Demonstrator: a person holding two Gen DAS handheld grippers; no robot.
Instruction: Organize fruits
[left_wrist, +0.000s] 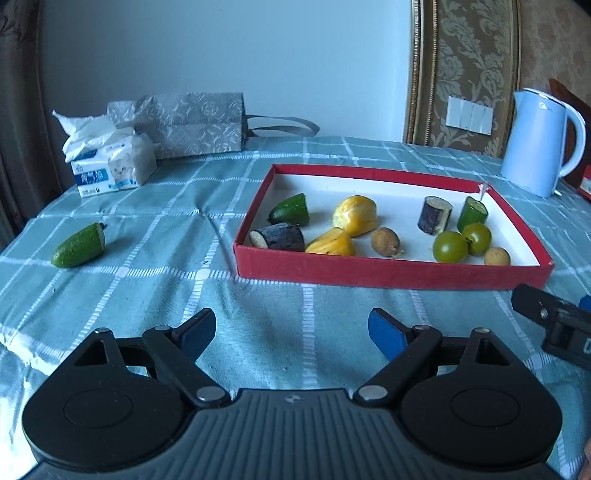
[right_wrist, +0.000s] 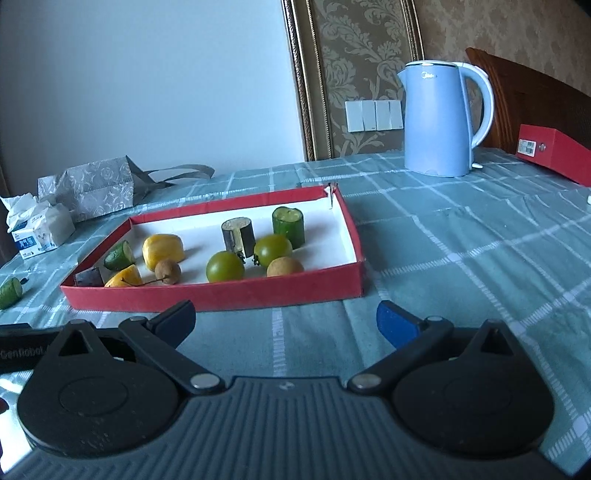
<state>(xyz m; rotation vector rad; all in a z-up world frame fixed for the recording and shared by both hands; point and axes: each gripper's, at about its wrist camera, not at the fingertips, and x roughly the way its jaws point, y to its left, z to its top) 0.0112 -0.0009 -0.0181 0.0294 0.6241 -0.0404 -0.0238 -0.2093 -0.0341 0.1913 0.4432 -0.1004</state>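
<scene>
Both sets of jaws stand wide apart with nothing between them: the left gripper (left_wrist: 291, 332) and the right gripper (right_wrist: 286, 321) hang over the checked tablecloth (left_wrist: 147, 295), near the red tray (left_wrist: 388, 275). Inside it I count ten pieces: two cucumber chunks, two eggplant pieces, two yellow pieces, two green tomatoes, two longans. One more cucumber chunk (left_wrist: 79, 246) lies alone on the cloth, well left of the tray.
</scene>
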